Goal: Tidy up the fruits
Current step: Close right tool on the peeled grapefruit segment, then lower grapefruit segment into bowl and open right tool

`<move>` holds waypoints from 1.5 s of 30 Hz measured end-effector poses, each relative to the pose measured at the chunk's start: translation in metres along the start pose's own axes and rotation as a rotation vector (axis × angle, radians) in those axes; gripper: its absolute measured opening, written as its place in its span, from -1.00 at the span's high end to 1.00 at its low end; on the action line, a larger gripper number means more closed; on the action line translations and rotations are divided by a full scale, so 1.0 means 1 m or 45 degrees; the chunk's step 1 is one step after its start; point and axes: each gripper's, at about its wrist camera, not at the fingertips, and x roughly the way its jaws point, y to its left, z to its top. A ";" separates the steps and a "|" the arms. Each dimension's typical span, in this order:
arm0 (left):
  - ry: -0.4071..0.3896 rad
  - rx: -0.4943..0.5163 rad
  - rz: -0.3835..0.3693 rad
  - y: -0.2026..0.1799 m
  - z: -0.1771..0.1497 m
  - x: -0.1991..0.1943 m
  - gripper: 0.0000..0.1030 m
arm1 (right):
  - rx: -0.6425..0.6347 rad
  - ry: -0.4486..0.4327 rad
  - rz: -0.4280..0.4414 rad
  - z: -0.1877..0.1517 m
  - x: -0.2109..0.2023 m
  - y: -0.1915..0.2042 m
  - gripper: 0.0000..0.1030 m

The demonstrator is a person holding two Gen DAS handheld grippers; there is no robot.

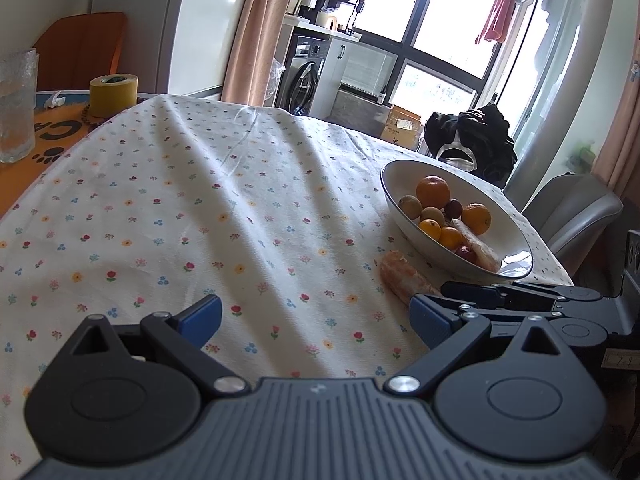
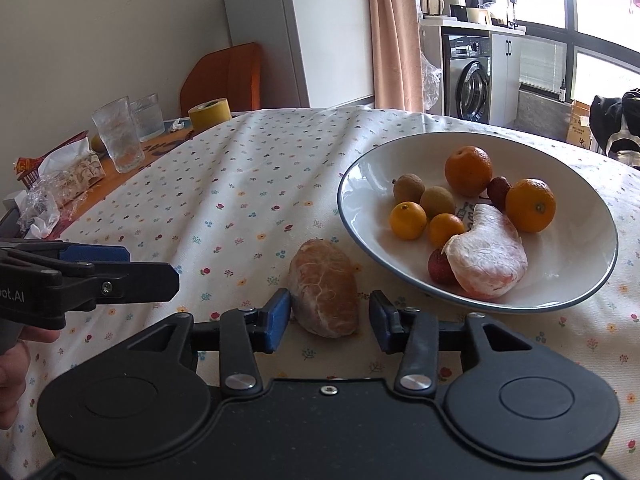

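A peeled pomelo segment (image 2: 324, 288) lies on the flowered tablecloth just in front of a white bowl (image 2: 568, 280). My right gripper (image 2: 329, 320) is open and straddles the segment's near end, its left pad close against it and its right pad a little apart. The bowl holds two oranges (image 2: 468, 170), small yellow citrus (image 2: 408, 220), brown longans (image 2: 409, 188), red lychees (image 2: 440, 266) and another peeled segment (image 2: 486, 264). My left gripper (image 1: 316, 318) is open over bare cloth, left of the loose segment (image 1: 404, 280) and the bowl (image 1: 516, 240).
Two glasses (image 2: 120, 136), a yellow tape roll (image 2: 210, 114) and snack wrappers (image 2: 60, 178) sit on the orange mat at the table's far left. A grey chair (image 1: 572, 212) stands beyond the bowl at the table edge. A hand (image 2: 14, 360) holds the left gripper.
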 end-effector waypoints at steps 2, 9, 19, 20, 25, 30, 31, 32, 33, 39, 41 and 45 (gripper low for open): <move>0.000 0.004 0.002 -0.001 0.000 0.000 -0.92 | -0.010 -0.004 -0.003 0.001 0.003 0.001 -0.02; 0.000 0.002 0.003 -0.001 0.001 0.002 -0.92 | -0.068 -0.009 0.014 0.005 0.011 0.013 -0.01; 0.006 -0.006 -0.009 0.000 -0.003 0.003 -0.92 | -0.060 -0.010 0.066 0.002 0.006 0.014 0.35; 0.007 -0.007 -0.012 0.000 -0.003 0.004 -0.92 | -0.044 -0.009 0.075 0.002 0.004 0.012 0.36; -0.014 -0.001 -0.054 -0.005 -0.001 0.001 -0.92 | -0.006 -0.016 0.106 0.000 -0.004 0.007 0.36; -0.020 0.001 -0.094 -0.014 0.001 0.003 -0.87 | 0.035 -0.035 0.132 -0.003 -0.017 -0.002 0.37; -0.022 0.007 -0.104 -0.017 0.001 0.003 -0.87 | 0.040 -0.041 0.133 -0.003 -0.019 -0.004 0.37; -0.027 0.015 -0.111 -0.020 0.001 0.003 -0.85 | 0.047 -0.048 0.135 -0.003 -0.022 -0.006 0.37; -0.030 0.023 -0.118 -0.024 0.001 0.003 -0.81 | 0.048 -0.055 0.135 -0.003 -0.025 -0.007 0.37; -0.045 0.046 -0.153 -0.039 0.006 0.003 -0.55 | 0.058 -0.104 0.131 -0.001 -0.040 -0.014 0.36; -0.055 0.050 -0.156 -0.043 0.008 0.002 -0.44 | 0.060 -0.120 0.121 0.001 -0.045 -0.017 0.36; -0.065 0.053 -0.171 -0.049 0.013 0.003 -0.26 | 0.070 -0.155 0.091 0.004 -0.054 -0.026 0.36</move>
